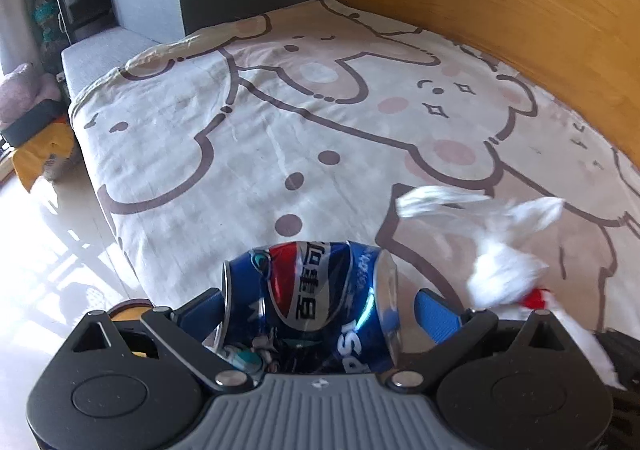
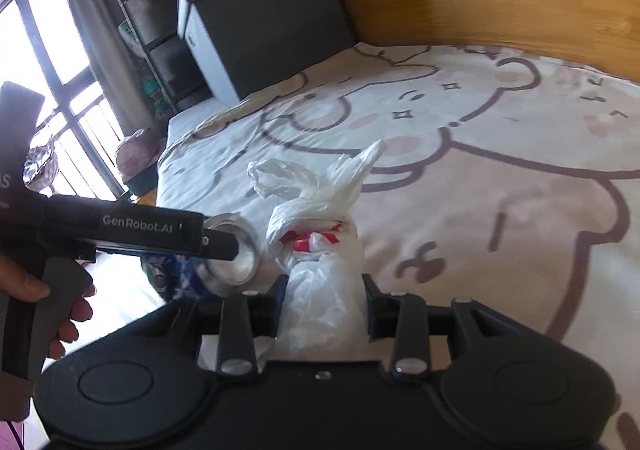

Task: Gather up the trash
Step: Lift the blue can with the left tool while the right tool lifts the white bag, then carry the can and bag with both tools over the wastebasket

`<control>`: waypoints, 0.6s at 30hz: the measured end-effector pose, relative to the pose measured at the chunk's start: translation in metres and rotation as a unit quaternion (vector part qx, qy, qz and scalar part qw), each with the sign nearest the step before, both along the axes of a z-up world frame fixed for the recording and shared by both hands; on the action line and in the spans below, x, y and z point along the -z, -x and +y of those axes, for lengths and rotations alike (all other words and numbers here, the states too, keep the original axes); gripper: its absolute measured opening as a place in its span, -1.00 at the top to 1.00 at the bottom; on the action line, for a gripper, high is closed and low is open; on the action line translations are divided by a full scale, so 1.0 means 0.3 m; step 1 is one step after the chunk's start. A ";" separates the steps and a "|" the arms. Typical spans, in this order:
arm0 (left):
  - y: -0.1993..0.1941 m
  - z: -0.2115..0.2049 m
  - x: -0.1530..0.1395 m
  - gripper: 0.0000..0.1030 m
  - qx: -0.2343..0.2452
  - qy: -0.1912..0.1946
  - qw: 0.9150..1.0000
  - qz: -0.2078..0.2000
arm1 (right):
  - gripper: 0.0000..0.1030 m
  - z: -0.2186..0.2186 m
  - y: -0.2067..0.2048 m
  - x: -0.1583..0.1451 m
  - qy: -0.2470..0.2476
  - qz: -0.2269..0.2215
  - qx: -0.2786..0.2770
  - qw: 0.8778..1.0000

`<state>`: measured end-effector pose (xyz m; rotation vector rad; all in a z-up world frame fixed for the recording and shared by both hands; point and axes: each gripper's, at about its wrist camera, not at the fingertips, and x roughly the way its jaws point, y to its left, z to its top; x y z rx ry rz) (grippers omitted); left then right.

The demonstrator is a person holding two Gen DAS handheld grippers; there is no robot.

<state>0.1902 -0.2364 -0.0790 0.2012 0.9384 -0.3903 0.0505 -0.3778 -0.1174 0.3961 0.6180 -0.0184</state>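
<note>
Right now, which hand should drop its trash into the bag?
Probably the left: its hand-held gripper holds the crushed can beside the plastic bag, which the right hand-held gripper grips.

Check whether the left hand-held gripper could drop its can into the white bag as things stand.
Probably not yet. The left hand-held gripper holds the can right beside the bag, but the bag looks bunched and twisted at the top, clamped by the right hand-held gripper, with no visible opening.

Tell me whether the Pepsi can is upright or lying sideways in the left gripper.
Sideways. The Pepsi can lies across the left gripper, its ends against the blue pads.
</note>
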 end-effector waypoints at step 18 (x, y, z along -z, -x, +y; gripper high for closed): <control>0.027 0.047 -0.038 -0.73 0.008 0.035 0.998 -0.051 | 0.27 -0.045 0.003 -0.005 0.008 0.004 0.022 1.000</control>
